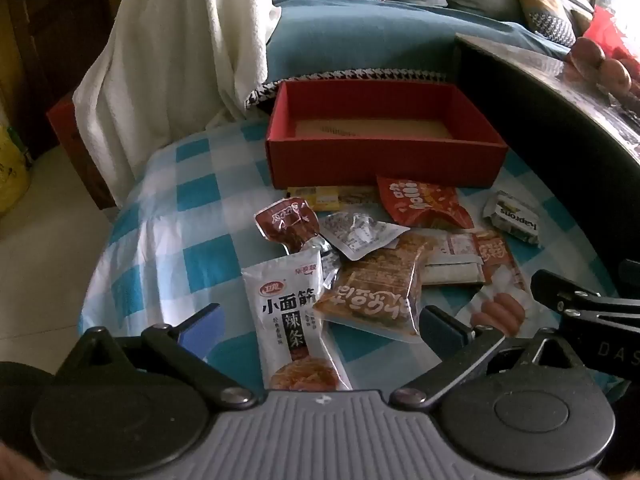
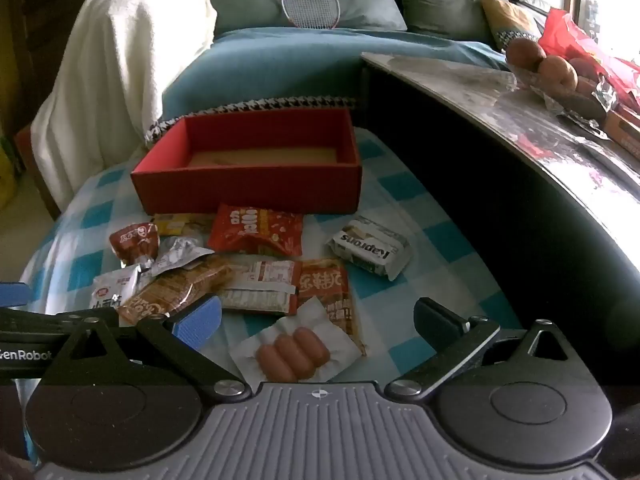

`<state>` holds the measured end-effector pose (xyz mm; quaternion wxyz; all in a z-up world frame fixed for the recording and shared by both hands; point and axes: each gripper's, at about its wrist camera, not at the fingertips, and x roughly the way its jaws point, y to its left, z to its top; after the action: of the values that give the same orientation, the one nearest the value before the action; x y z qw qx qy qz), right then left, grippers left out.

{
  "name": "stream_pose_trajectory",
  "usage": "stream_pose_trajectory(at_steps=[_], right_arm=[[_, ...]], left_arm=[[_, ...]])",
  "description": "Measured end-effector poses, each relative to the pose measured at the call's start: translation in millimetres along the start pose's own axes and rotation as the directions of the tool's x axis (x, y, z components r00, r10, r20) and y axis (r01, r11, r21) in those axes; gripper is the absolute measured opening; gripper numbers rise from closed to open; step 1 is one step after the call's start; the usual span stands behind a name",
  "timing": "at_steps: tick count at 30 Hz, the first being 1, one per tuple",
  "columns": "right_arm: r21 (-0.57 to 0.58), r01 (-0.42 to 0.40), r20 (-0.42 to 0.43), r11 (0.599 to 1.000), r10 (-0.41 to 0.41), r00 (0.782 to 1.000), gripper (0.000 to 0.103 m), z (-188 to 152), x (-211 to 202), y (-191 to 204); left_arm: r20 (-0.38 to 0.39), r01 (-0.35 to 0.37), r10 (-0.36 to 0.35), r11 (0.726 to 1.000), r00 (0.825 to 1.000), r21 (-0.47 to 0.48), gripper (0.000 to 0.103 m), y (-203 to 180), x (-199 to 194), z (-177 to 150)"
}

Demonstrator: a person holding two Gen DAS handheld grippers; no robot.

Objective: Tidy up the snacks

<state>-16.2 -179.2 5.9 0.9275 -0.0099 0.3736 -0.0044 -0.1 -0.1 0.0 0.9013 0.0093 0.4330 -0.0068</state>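
In the left wrist view, the left gripper (image 1: 320,320) is seen with its jaws spread wide apart and nothing clamped between them. Under and ahead of it a heap of snack packets is laid on a blue-and-white checked cloth (image 1: 192,208). A white spicy-strip packet (image 1: 290,312) is nearest, with an orange-brown packet (image 1: 374,296) overlapping just beside it. Farther back an open red box (image 1: 380,160) is placed, its brown floor bare. A red chip bag (image 1: 420,202) and a yellow packet (image 1: 320,196) are set right against the box's front wall. A silver Kaprons wafer pack (image 1: 512,218) lies apart to the right. The tip of the right gripper (image 1: 568,300) is caught at the right edge.

In the right wrist view, the right gripper (image 2: 320,316) is likewise shown with jaws fully apart and empty. A white sausage packet (image 2: 294,350) is found directly between and below them. The Kaprons wafer pack (image 2: 370,246) is seen farther ahead, and the red box (image 2: 248,184) beyond it, empty. A dark desk (image 2: 500,92) with fruit (image 2: 540,64) stands to the right.
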Motion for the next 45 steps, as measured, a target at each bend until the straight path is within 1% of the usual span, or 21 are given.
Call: stream_pose_trajectory(at_steps=[8,12,15,23,45], right_arm=[[-0.008,0.007,-0.013,1.0,-0.007,1.0,0.103,-1.1,1.9,-0.3],[-0.003,0.006,-0.018,1.0,-0.006,1.0,0.103,-1.1,3.2,0.6],[-0.001,0.0,-0.019,1.0,0.0,1.0,0.103,-1.4,2.4,-0.2],[-0.013,0.003,-0.041,1.0,-0.003,0.999,0.103,-2.5,4.7,1.8],[-0.023,0.005,-0.055,1.0,-0.006,0.998,0.103,-3.6,6.7,3.5]], left_arm=[[-0.002,-0.012,0.012,1.0,1.0,0.01,0.099,-8.8,-1.0,-4.7],[-0.002,-0.009,0.009,1.0,1.0,0.01,0.099,-8.3,-0.5,-6.6],[-0.011,0.0,0.0,1.0,1.0,0.003,0.099,-0.9,2.5,-3.0],[-0.011,0.002,-0.002,1.0,1.0,0.0,0.099,0.4,2.3,-3.8],[-0.013,0.004,-0.004,1.0,1.0,-0.001,0.099,1.7,2.5,-3.6]])
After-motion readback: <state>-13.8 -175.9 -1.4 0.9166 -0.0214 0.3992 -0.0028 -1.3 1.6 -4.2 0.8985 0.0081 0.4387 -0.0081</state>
